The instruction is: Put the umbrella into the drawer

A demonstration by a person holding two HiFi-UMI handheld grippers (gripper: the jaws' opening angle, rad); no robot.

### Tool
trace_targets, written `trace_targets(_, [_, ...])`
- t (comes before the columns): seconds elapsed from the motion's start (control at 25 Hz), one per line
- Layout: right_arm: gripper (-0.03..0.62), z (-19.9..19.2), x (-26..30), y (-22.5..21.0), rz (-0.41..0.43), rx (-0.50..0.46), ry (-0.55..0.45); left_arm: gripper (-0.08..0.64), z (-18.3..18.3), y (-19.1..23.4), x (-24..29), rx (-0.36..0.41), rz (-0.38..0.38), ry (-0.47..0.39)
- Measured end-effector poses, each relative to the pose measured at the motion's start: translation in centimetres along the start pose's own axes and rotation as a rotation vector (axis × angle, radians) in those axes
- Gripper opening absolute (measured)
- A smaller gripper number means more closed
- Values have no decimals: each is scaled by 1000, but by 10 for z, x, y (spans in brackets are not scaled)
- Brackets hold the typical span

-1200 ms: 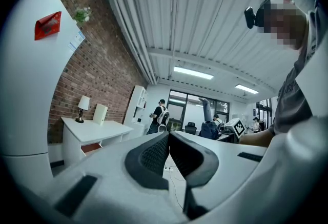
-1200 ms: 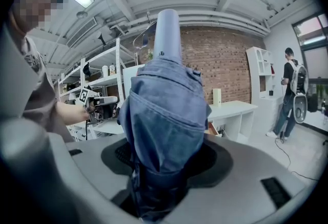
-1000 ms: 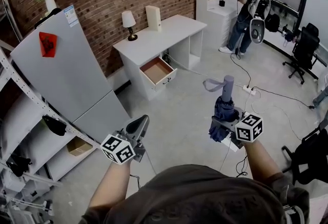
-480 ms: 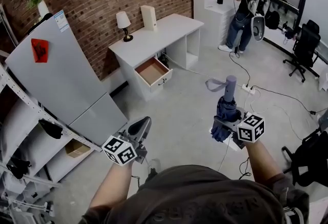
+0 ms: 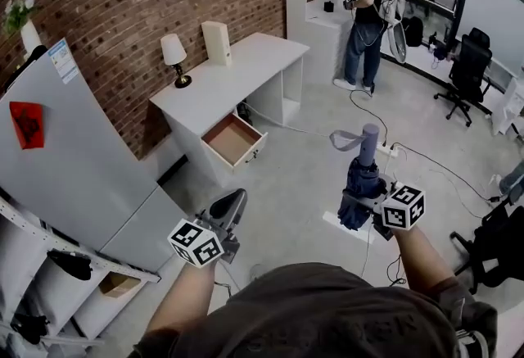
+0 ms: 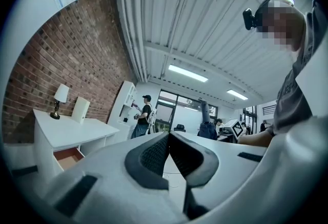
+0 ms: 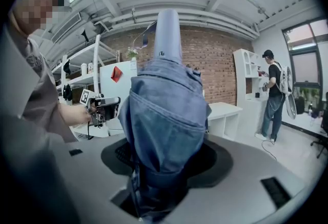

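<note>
The jaws of the right gripper (image 5: pixel 359 209) are clamped on the folded blue umbrella (image 5: pixel 363 174), held upright. Those of the left gripper (image 5: pixel 232 204) are pressed together, seemingly on nothing. Well beyond, the drawer (image 5: pixel 233 140) is seen pulled open.

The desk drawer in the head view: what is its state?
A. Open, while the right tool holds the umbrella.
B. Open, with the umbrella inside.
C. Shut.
A: the drawer stands pulled out of the white desk, and the right tool grips the umbrella, away from it.
</note>
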State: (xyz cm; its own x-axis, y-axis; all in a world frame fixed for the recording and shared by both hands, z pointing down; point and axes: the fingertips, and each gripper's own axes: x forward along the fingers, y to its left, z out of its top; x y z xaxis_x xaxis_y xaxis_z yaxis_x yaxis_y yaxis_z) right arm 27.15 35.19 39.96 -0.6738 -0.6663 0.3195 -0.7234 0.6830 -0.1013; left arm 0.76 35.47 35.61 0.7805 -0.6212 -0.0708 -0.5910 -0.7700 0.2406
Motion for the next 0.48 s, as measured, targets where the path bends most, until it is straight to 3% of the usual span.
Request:
trace_targets(0.2, [247,47,87,-21,-63,33,-34,2,34,106,24,15,-68,23])
trace_targets(0.48, [247,92,180,-46,-103,46,-46,2,63,225,44,-3,-86,29])
